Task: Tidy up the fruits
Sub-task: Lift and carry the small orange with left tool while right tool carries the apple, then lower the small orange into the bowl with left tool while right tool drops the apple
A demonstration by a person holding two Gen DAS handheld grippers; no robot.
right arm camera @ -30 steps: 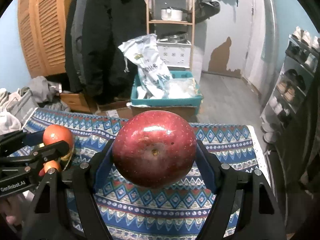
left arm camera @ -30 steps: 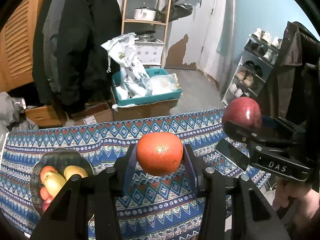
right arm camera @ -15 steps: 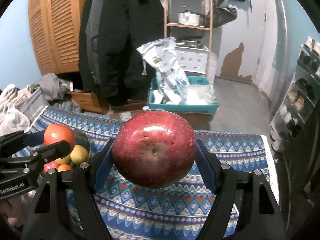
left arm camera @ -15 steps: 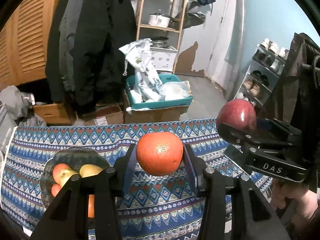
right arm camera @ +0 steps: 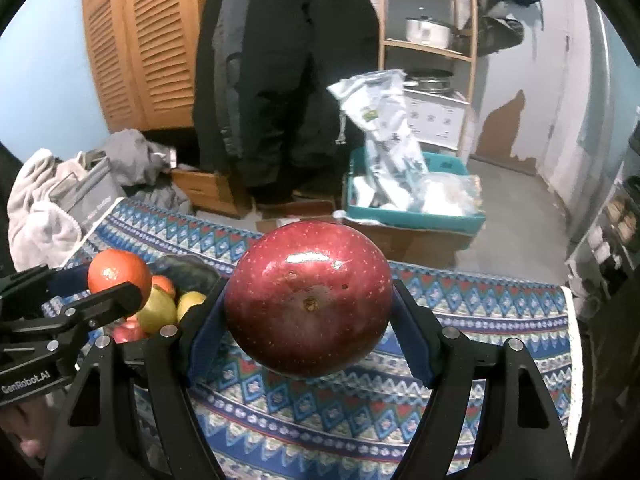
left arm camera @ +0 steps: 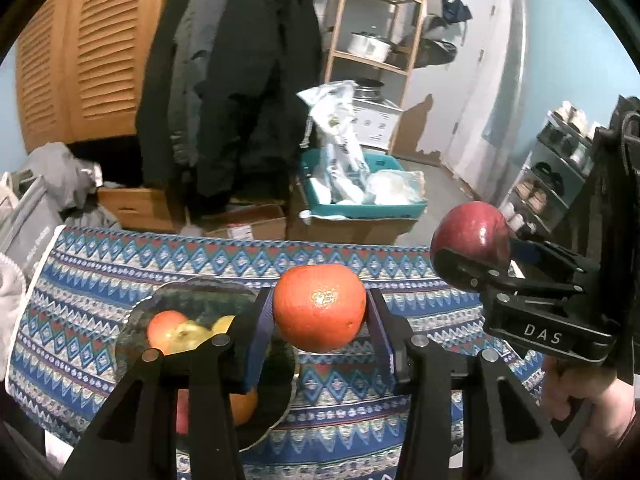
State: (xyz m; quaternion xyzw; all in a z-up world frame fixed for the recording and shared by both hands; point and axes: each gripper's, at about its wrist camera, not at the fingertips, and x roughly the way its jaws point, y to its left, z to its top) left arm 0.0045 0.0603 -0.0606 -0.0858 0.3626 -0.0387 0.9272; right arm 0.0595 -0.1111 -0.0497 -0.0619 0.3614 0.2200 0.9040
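Note:
My left gripper [left arm camera: 318, 332] is shut on an orange [left arm camera: 319, 307] and holds it above the patterned tablecloth [left arm camera: 360, 264], just right of a dark bowl [left arm camera: 200, 294] with several fruits. My right gripper [right arm camera: 308, 316] is shut on a red apple [right arm camera: 308, 300], held above the cloth to the right of the bowl [right arm camera: 188, 266]. The apple also shows in the left wrist view [left arm camera: 470, 240], and the orange in the right wrist view [right arm camera: 119, 271].
Beyond the table's far edge stand cardboard boxes [left arm camera: 244, 224], a teal bin with bags [left arm camera: 360, 196], hanging coats [left arm camera: 232, 80] and a wooden shelf [left arm camera: 376, 40]. A shoe rack [left arm camera: 548, 184] is at the right. Grey laundry [right arm camera: 60, 200] lies at the left.
Both grippers have moved left with their fruits. The bowl now sits closer to the middle of both views, partly under the left gripper.

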